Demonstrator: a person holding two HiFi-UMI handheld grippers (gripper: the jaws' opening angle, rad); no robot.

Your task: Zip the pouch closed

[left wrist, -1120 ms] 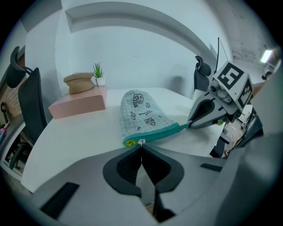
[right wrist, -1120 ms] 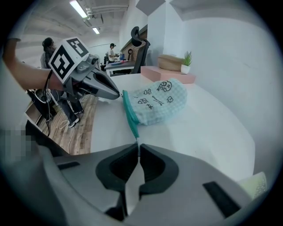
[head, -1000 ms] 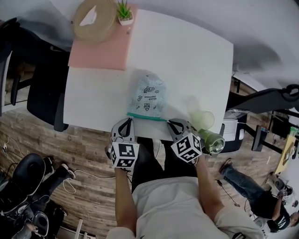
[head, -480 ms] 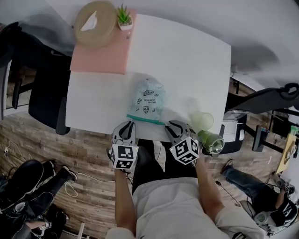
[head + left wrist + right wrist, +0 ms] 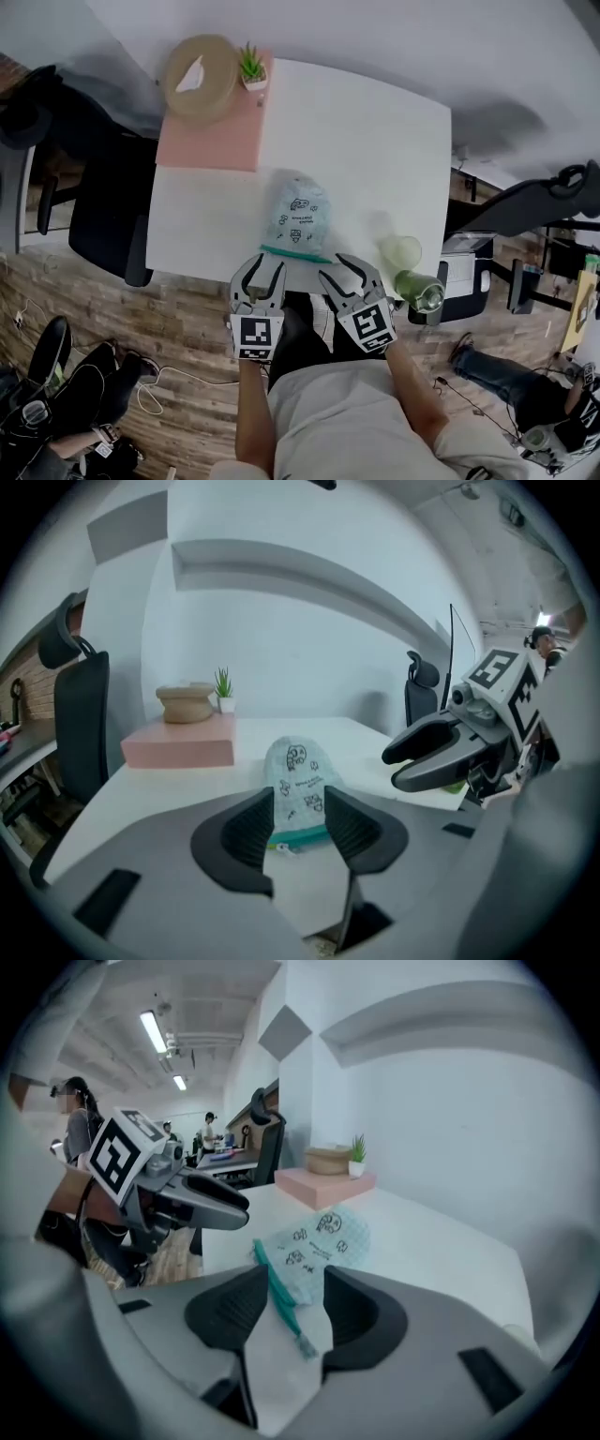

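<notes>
tbh can't tell if pouch (image 5: 298, 214) zip (image 5: 295, 254) fully shut.

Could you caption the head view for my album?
Jaws just opened and empty, left gripper and right gripper hang near the table edge before the teal-zipped pouch.

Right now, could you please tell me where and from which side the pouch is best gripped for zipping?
Pinch the teal zip strip at one end, coming from the near side. The pouch lies flat on the table with that stiffer strip along its near edge, while the rest is soft, rounded fabric. I cannot tell which end holds the slider.
</notes>
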